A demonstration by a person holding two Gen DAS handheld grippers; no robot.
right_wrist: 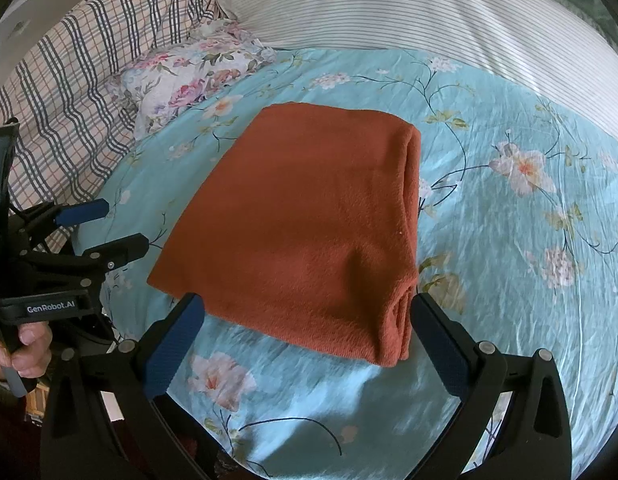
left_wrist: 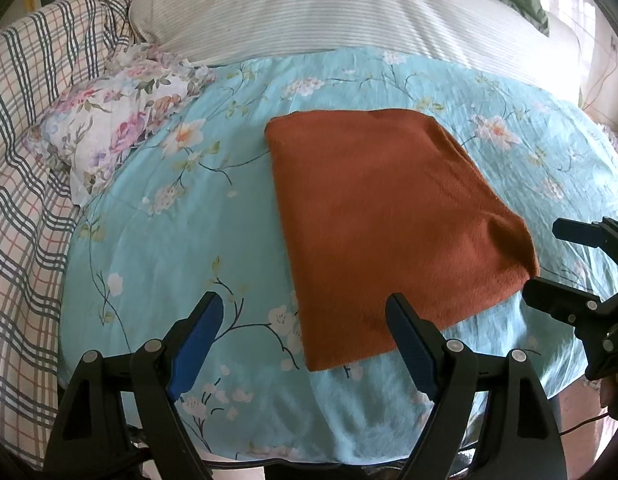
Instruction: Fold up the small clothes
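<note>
A rust-orange cloth [left_wrist: 393, 224] lies folded into a thick rectangle on the light blue floral sheet [left_wrist: 169, 240]; its stacked folded edges show at the near right corner in the right wrist view [right_wrist: 309, 232]. My left gripper [left_wrist: 305, 312] is open and empty, just short of the cloth's near left corner. My right gripper [right_wrist: 305, 312] is open and empty, its fingers either side of the cloth's near edge, not touching it. Each gripper shows in the other's view, right gripper [left_wrist: 549, 264] and left gripper [right_wrist: 117, 228], both open.
A floral pillow [left_wrist: 117, 120] lies at the far left of the sheet. A plaid blanket [left_wrist: 25, 160] is bunched along the left side. A white striped duvet [left_wrist: 329, 12] covers the far side. The bed's near edge runs just below the grippers.
</note>
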